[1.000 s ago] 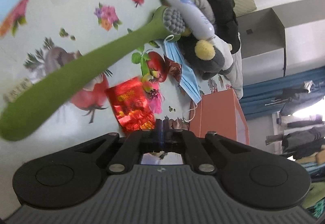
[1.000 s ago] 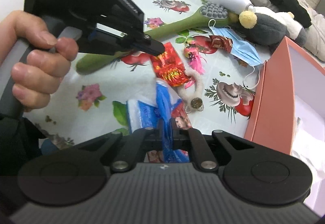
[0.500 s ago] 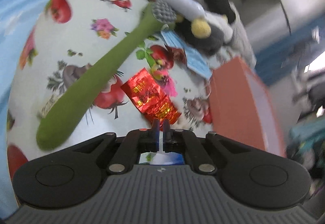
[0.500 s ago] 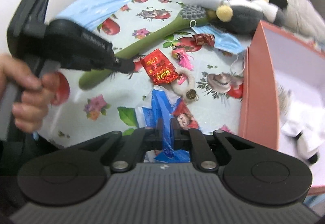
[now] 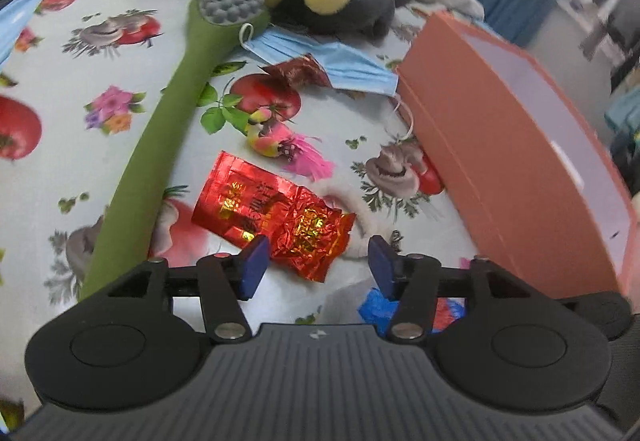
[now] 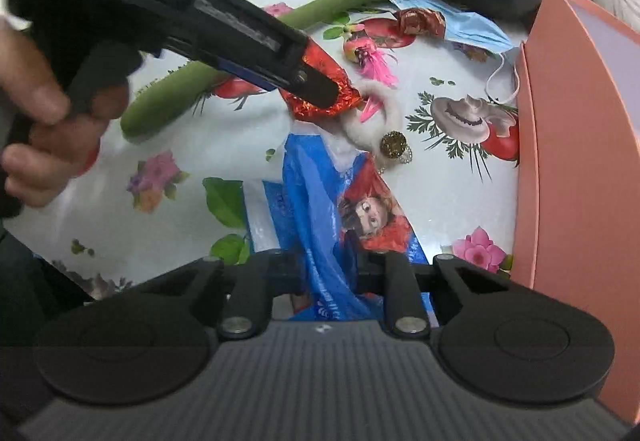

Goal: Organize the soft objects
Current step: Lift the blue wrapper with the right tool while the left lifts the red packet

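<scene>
The left tongs (image 5: 316, 261), wide open and empty, hover just short of a red foil packet (image 5: 272, 219) lying crosswise ahead on the surface (image 5: 100, 53), while the right tongs (image 6: 332, 269) loosely straddle a blue plastic bag (image 6: 320, 201).

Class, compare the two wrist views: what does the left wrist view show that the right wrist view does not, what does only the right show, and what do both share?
Only the left wrist view shows the left gripper with its jaws spread apart.

Only the right wrist view shows the person's hand, the cartoon face on the blue plastic bag, and the right gripper.

Both show the red foil packet, green massager, blue face mask and orange box.
</scene>
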